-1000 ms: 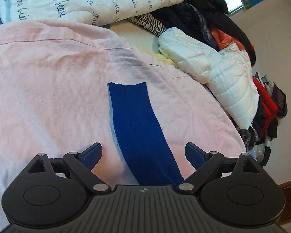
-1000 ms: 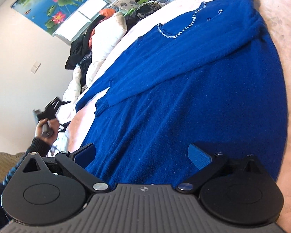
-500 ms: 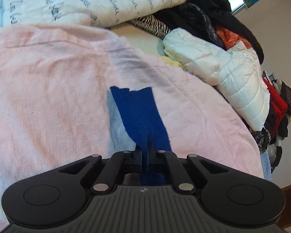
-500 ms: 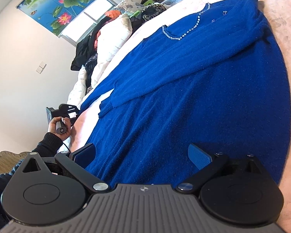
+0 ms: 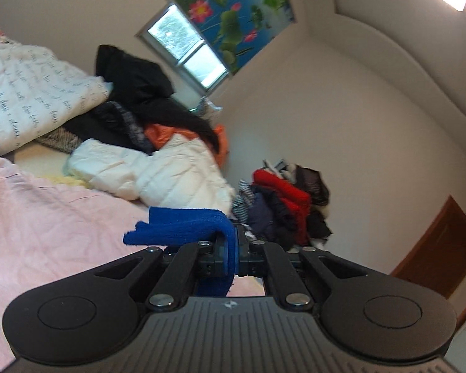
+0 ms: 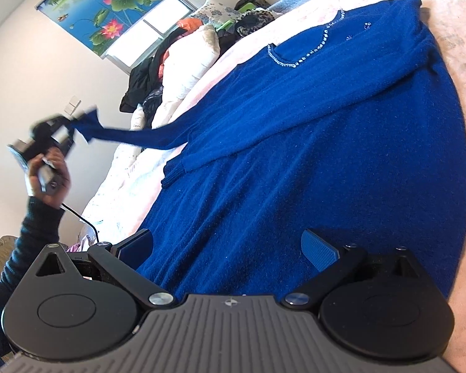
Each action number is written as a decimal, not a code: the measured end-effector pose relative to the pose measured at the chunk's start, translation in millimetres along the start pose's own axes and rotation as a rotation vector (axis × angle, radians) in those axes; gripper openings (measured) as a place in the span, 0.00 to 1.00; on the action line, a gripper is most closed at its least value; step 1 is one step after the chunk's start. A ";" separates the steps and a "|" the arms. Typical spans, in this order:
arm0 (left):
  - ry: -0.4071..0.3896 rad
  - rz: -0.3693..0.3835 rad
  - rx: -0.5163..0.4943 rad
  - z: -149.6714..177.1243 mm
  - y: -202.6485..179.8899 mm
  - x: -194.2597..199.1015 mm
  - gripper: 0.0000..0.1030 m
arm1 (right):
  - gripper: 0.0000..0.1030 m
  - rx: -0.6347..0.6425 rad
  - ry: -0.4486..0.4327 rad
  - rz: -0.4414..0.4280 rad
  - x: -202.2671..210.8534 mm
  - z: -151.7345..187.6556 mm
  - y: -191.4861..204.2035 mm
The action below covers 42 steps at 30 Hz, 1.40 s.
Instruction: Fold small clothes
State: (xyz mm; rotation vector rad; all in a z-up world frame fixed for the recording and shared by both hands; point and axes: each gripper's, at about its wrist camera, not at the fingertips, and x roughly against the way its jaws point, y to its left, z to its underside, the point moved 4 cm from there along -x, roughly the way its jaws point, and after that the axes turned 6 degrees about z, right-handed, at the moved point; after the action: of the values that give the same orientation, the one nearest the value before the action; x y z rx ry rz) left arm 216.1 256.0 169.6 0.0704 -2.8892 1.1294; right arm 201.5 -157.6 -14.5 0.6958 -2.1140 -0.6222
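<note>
Left gripper (image 5: 230,256) clamped on blue sweater (image 6: 310,161) sleeve cuff (image 5: 183,225) — cuff lifted off pink bedsheet (image 5: 46,227). Right gripper (image 6: 230,245) jaws apart — hovering over sweater hem.

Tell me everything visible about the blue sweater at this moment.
The blue sweater is a deep royal-blue knit with a sparkly beaded neckline. Its body lies flat, front up, on the pink bedspread. One sleeve is folded across the chest, its ribbed cuff resting on the body. The other sleeve is lifted off the bed, stretched in the air, its cuff pinched in the shut left gripper. The open right gripper hovers over the hem.
</note>
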 end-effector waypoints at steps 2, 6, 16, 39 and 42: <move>-0.007 0.077 -0.035 32.7 -34.7 13.7 0.04 | 0.98 0.003 -0.004 -0.002 0.0 0.8 0.4; 0.119 0.210 -0.057 125.4 -81.3 19.9 0.04 | 0.98 0.006 -0.006 -0.014 0.9 1.3 -0.4; 0.658 0.299 -0.617 287.0 -122.4 12.0 0.48 | 0.99 0.019 -0.009 -0.030 3.6 3.0 -1.1; 0.534 -0.062 -0.359 268.0 -1.2 67.9 0.94 | 0.75 0.209 -0.005 0.171 -30.4 -65.8 81.5; 0.535 -0.052 -0.358 269.4 -2.1 68.0 0.96 | 0.58 0.342 0.084 0.238 -68.9 -60.3 95.4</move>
State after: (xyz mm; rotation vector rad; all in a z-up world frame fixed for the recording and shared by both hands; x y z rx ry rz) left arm 143.1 69.7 -23.3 -0.1446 -2.5284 0.5016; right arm 261.4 -54.3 42.2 0.6272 -2.2036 -0.1004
